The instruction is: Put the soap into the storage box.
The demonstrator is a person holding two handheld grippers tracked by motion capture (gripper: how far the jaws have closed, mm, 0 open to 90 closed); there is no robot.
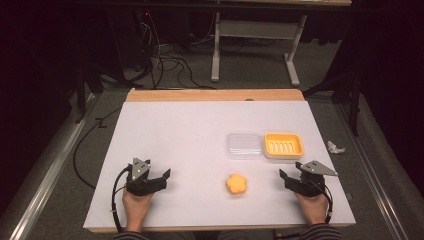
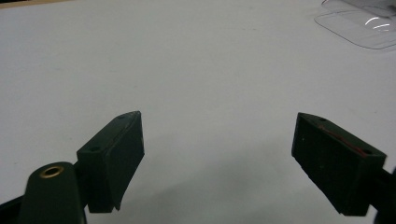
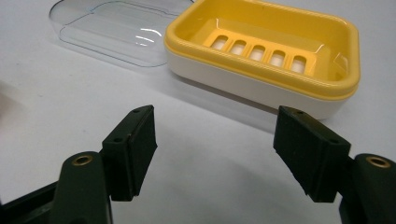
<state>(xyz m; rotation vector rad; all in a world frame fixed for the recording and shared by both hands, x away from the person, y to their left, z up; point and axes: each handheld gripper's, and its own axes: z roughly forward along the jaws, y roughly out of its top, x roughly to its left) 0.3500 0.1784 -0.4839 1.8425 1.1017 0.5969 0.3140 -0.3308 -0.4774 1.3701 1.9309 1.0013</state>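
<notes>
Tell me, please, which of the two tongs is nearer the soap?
The right tongs; the orange soap lies right of centre, well away from the left tongs.

a: count on the desk (image 1: 175, 130)?
b: 1 orange soap (image 1: 236, 184) nr front edge, 1 yellow soap dish (image 1: 283, 145) twd right edge, 1 clear lid (image 1: 243, 145) touching it.
a: grippers?
b: 2, left gripper (image 1: 160, 179) & right gripper (image 1: 288, 178), both nr front corners.

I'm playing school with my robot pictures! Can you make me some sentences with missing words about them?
1. The soap is shaped like a ____.
2. The clear lid lies to the ____ of the dish in the high view.
3. The left gripper and the right gripper are both ____.

Missing words: flower; left; open
</notes>
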